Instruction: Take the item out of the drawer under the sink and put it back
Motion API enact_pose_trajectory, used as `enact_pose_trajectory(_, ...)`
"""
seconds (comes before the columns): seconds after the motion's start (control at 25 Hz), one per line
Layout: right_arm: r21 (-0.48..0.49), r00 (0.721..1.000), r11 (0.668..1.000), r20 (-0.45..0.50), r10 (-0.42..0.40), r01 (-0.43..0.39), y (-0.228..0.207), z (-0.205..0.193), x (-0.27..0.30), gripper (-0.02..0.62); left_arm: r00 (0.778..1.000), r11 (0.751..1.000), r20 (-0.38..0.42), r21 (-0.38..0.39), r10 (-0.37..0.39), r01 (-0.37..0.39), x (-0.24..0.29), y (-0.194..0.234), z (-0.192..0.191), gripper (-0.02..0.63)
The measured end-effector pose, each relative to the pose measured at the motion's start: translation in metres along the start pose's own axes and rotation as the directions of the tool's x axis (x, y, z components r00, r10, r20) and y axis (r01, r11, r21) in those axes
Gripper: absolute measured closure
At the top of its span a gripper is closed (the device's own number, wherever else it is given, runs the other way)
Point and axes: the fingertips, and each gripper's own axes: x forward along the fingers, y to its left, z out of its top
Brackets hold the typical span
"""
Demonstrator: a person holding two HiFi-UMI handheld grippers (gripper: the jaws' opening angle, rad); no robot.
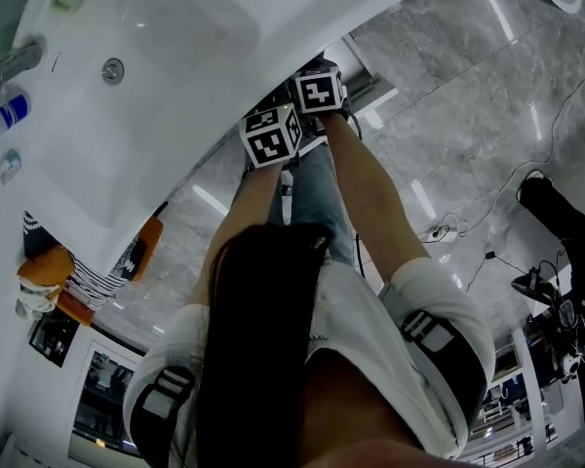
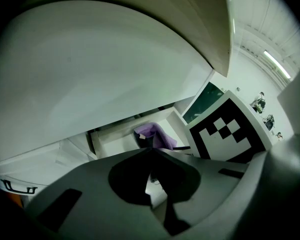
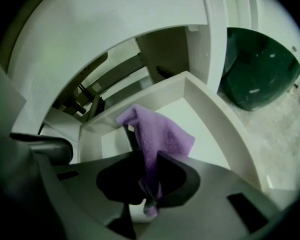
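Observation:
A purple cloth (image 3: 162, 134) hangs pinched between the jaws of my right gripper (image 3: 146, 155), just above the open white drawer (image 3: 217, 121) under the sink (image 1: 175, 76). From the left gripper view the same cloth (image 2: 157, 133) shows over the drawer (image 2: 115, 130), beside the right gripper's marker cube (image 2: 225, 131). My left gripper (image 2: 151, 150) sits close by with its jaw tips together and nothing between them. In the head view only the two marker cubes (image 1: 271, 135) (image 1: 319, 92) show at the sink's edge; the jaws and drawer are hidden below the basin.
A dark green bin (image 3: 255, 74) stands on the marble floor right of the cabinet. Drawer rails and dark fittings (image 3: 90, 96) lie inside the cabinet behind the drawer. Bottles (image 1: 5, 110) stand on the counter's left; cables (image 1: 468, 227) trail across the floor at right.

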Motion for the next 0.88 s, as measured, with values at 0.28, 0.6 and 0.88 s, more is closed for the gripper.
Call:
enact_pose_trajectory(0.28, 0.062, 1.0, 0.998, 0.011, 0.006, -0.007, 0.002, -0.002, -0.023, 0.517, 1.0, 1.0, -0.001, 0.012, -0.009, 0.009, -0.007, -0.005, 0.003, 0.601)
enact_pose_trajectory(0.6, 0.08, 0.999, 0.996, 0.047, 0.019, -0.023, 0.005, 0.0, -0.044, 0.517, 1.0, 0.999, -0.022, 0.034, -0.022, 0.023, -0.019, -0.009, 0.001, 0.601)
enact_pose_trajectory(0.88, 0.051, 0.998, 0.999, 0.059, 0.003, -0.006, 0.009, 0.002, -0.064, 0.517, 0.996, 0.995, -0.045, 0.07, -0.072, 0.075, -0.024, -0.02, 0.001, 0.601)
